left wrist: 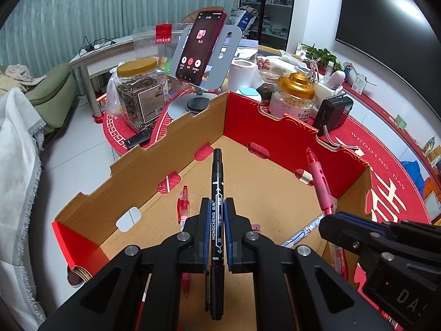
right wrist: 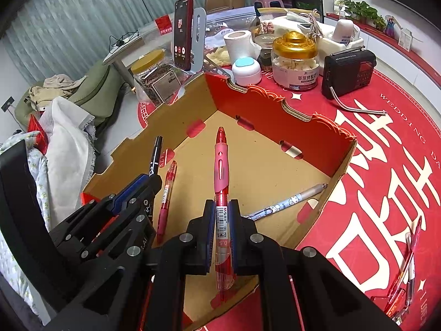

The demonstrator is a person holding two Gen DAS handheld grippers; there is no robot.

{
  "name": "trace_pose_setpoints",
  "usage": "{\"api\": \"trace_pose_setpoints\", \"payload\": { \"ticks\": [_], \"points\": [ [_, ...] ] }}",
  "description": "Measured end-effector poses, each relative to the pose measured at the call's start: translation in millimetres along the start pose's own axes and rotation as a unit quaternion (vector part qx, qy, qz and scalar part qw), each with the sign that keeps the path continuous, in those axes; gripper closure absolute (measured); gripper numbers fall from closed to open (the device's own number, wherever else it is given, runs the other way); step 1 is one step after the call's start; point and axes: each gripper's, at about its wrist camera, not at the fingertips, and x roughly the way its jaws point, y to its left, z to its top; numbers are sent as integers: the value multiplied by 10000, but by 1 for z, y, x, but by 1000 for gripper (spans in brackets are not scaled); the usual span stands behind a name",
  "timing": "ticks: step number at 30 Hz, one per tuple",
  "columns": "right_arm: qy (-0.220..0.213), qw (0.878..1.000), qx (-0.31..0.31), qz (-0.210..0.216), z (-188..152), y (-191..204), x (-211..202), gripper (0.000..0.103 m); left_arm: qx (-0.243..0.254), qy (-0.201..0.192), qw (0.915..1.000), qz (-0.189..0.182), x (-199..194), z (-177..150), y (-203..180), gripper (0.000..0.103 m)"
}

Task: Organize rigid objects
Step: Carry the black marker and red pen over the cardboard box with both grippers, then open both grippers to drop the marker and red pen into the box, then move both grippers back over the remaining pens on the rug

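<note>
My left gripper point(left wrist: 217, 207) is shut on a black marker point(left wrist: 217, 182) that points forward over the open cardboard box point(left wrist: 165, 143). My right gripper point(right wrist: 222, 207) is shut on a red gel pen point(right wrist: 221, 162) with a pink grip, also held above the box point(right wrist: 275, 162). The two grippers hang side by side; the right gripper point(left wrist: 330, 218) with its red pen point(left wrist: 319, 176) shows at the right of the left wrist view. On the box floor lie a small red pen point(right wrist: 166, 190) and a white patterned pen point(right wrist: 289, 201). Two more pens point(right wrist: 408, 262) lie on the red tablecloth at the right.
Behind the box stand a phone on a grey stand point(left wrist: 198, 47), a seed jar point(left wrist: 140, 91), a gold-lidded jar point(right wrist: 295, 60), a paper roll point(right wrist: 239, 44), a small white pot point(right wrist: 246, 70) and a black radio point(right wrist: 348, 71). Left of the table are cloths and a green cushion point(right wrist: 91, 91).
</note>
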Motion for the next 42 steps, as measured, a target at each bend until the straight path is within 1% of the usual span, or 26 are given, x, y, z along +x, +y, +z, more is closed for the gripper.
{"api": "trace_pose_setpoints", "payload": {
  "ticks": [12,18,22,26,28,30,31,32,33,34,35,36,37,38,39,40,41,42],
  "points": [
    [76,9999,37,-60,-1,-3,8,92,12,72,10000,-21,2,0,0,94],
    [98,9998,94,-172,-1,-9,14,92,-2,98,9999,-48,6,2,-2,94],
    [119,9994,152,-270,-2,-15,15,92,96,114,9999,-57,8,4,-7,94],
    [143,9992,170,-330,-2,-18,18,92,232,273,9994,-12,12,5,-11,93],
    [178,9991,160,-357,-2,-18,21,92,289,457,9985,40,18,5,-13,92],
    [210,9990,130,-386,-2,-18,23,92,391,657,9970,77,23,4,-15,74],
    [195,9988,130,-422,-3,-18,23,92,405,717,9965,106,24,4,-15,49],
    [161,9985,137,-501,-3,-18,21,90,395,713,9966,155,22,5,-15,34],
    [113,9981,154,-588,-2,-19,19,85,365,647,9968,292,21,5,-14,29],
    [41,9974,171,-699,-2,-22,16,72,328,602,9968,413,20,5,-11,20],
    [-65,9981,163,-582,-2,-23,11,67,269,610,9968,441,19,5,-7,17],
    [-129,9983,198,-533,-2,-25,5,60,183,616,9972,378,19,5,-3,14],
    [-237,9983,234,-472,-2,-27,-2,47,34,631,9976,279,17,4,3,10],
    [-361,9983,283,-356,-2,-29,-10,28,-65,645,9976,231,16,4,7,3],
    [-477,9981,331,-218,-3,-29,-18,16,-168,618,9979,128,13,2,10,0],
    [-559,9974,394,-231,-4,-30,-26,0,-214,545,9982,84,9,1,11,0],
    [-712,9960,471,-252,-8,-32,-37,0,-194,494,9985,102,6,-1,10,0],
    [-749,9956,501,-250,-10,-33,-43,0,-144,427,9989,129,2,-2,7,0]
  ]
}}
